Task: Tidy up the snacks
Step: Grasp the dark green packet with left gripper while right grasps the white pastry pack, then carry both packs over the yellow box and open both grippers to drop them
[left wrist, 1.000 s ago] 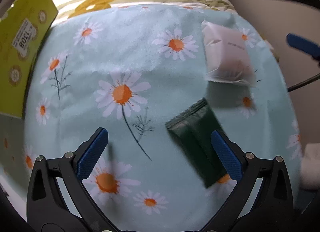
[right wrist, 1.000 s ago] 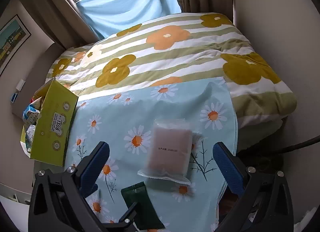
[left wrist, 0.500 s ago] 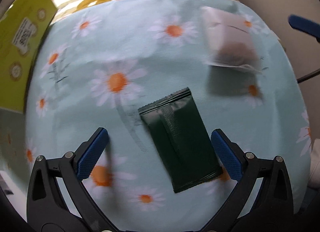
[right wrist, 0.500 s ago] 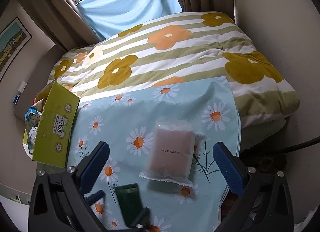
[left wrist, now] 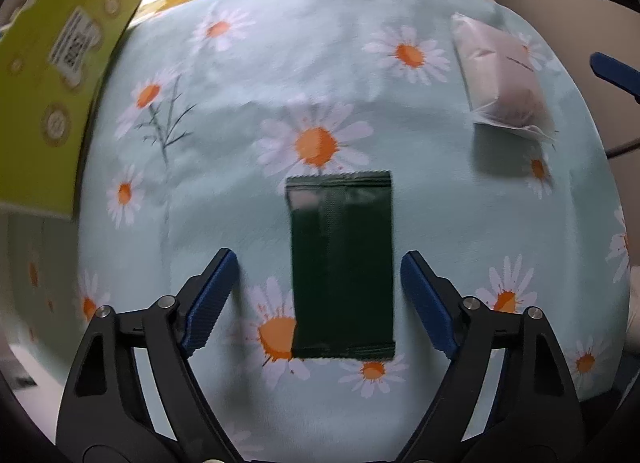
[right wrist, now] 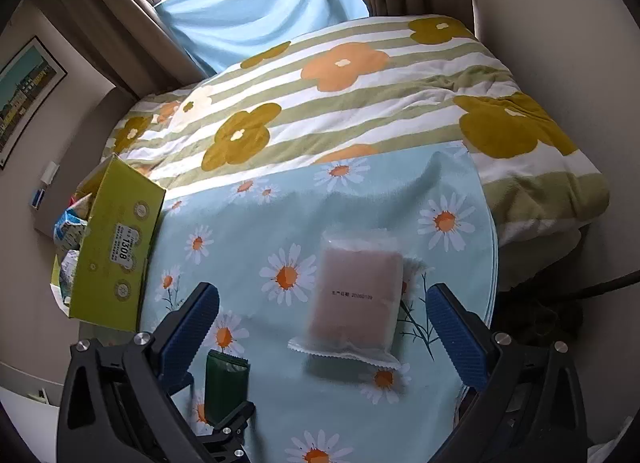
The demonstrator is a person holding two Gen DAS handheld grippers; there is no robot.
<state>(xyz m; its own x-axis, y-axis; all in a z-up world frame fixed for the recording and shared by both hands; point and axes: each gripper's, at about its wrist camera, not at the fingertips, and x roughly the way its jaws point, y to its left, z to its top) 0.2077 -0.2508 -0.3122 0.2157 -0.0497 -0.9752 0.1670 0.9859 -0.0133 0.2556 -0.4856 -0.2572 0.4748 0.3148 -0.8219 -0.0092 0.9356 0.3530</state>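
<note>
My left gripper (left wrist: pixel 318 275) has swung over the dark green sachet (left wrist: pixel 342 265), which a second ago lay off to the right under one finger and now sits squarely between both blue pads, long edges parallel to them. The jaws are closing from their widest, but there is a gap on each side and neither pad touches the wrapper, so nothing is held yet. The sachet lies flat on the daisy-print cloth (left wrist: pixel 240 75), near its front edge. My right gripper (right wrist: pixel 320 327) hangs with its jaws wide and empty above the pale pink snack pack (right wrist: pixel 356 299), which lies on the same cloth, well apart from the sachet; that hand has not shifted. The yellow-green carton (right wrist: pixel 116 247), with wrappers showing at its open side, stands at the cloth's left edge and looks to me like the place these go. I judge the pick nearly set up: the flat, thin wrapper may slide or buckle as the pads meet it.
</note>
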